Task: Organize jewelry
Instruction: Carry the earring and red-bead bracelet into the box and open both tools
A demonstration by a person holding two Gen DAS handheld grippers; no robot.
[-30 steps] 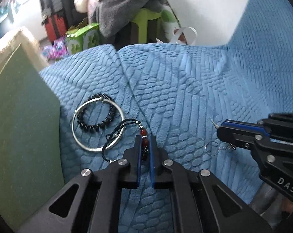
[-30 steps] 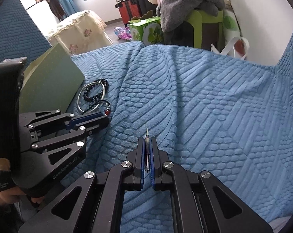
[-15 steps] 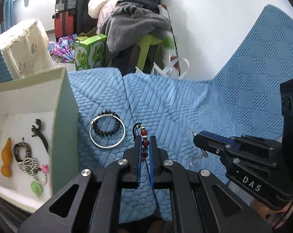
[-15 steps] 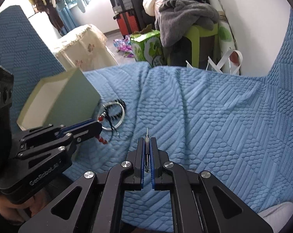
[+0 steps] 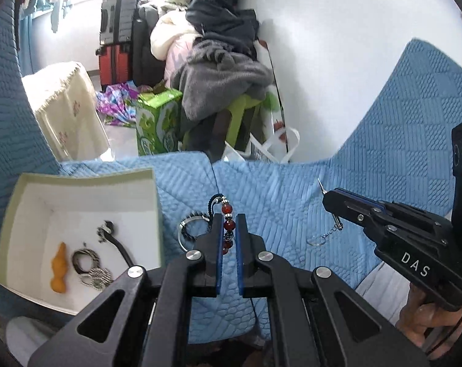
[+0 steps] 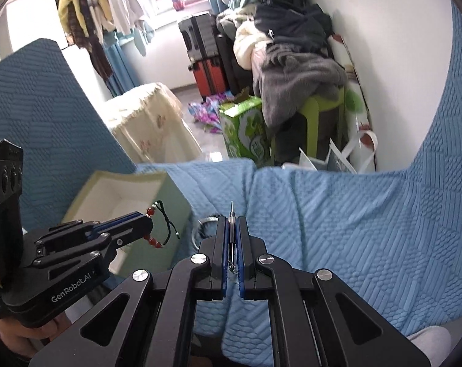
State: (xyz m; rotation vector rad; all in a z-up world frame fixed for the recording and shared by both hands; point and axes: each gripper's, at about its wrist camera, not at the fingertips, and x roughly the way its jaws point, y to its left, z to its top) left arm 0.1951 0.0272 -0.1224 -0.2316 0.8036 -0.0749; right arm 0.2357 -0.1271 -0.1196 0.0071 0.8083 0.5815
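Both grippers rose; red bead bracelet (image 5: 227,226) stays pinched between left fingers (image 5: 217,238).

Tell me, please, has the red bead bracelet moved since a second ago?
Yes. The left gripper has lifted the red bead bracelet up off the blue cover, away from the silver bangle lying there.

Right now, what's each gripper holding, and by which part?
Left gripper pinches the red bead bracelet on its beads, cord loop free. Right gripper clamps a thin metal pin by its shaft; chain and ring dangle.

right tongs (image 6: 231,238) clamped on thin metal pin (image 6: 231,214) above blue cover (image 6: 353,229)
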